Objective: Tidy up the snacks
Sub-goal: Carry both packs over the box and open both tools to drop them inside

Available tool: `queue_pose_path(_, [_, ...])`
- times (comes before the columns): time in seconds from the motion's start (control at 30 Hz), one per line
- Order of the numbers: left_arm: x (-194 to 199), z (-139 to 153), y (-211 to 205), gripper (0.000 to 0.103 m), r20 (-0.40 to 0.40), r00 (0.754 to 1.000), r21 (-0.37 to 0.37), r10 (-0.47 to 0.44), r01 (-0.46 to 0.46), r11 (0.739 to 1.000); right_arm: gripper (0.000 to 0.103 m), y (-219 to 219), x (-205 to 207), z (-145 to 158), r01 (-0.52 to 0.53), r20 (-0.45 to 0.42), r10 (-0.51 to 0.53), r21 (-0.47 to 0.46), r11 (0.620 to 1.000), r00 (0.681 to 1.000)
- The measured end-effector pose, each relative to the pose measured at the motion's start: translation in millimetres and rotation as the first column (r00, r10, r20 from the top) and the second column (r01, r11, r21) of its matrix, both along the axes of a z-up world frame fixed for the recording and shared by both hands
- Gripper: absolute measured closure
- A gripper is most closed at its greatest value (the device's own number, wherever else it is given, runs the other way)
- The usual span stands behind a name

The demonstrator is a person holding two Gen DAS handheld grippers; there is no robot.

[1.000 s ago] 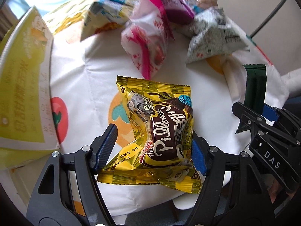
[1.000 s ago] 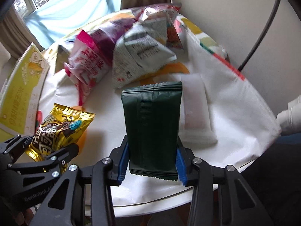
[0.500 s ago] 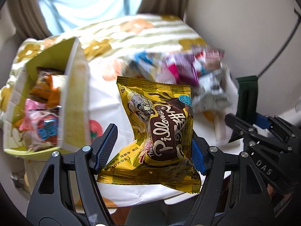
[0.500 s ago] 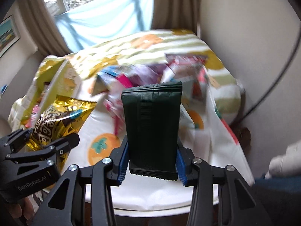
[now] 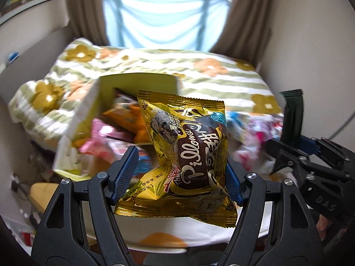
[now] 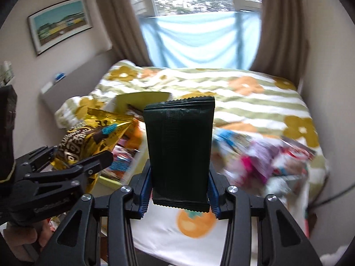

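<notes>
The left claw is closed on a gold foil Pillows snack packet, gripping it low down, just above the bottom crimp seam, so the packet stands up between the blue pads and is held in the air over the near edge of the desk. The foil buckles inward at the waist where the pads press, which suggests a light, air-puffed bag with crushable contents: it gives easily, and the glossy film looks slick, so a hold near a seam seems safer than squeezing the puffed middle. The right claw is shut on a dark green sachet, also taken at its lower end, with the serrated bottom edge hanging just below the pads. This one looks flatter and stiffer, stands straight without sagging, and its matte, ribbed back should slip less. Beyond both, at the desk's far left, a yellow-green cardboard box stands open, with orange and pink packets already inside. More loose packets lie blurred along the desk's right side. Both held packets look light enough to drop into the box without care for weight, though the gold one may crush if pressed.
</notes>
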State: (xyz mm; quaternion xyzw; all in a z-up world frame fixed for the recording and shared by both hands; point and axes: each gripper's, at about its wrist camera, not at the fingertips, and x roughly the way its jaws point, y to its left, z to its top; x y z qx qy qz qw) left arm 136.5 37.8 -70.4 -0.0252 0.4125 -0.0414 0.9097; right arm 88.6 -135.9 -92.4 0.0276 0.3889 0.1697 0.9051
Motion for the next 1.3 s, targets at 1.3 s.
queue_pose_path(1.3, [73.4,-83.5,174.0,0.002,-0.234,0.972,0.013,0.024,-0.022,1.0,0.063,159.8,99.7,-86.4,-0.018,-0.327,0.008,-0.029,0.999,0.945])
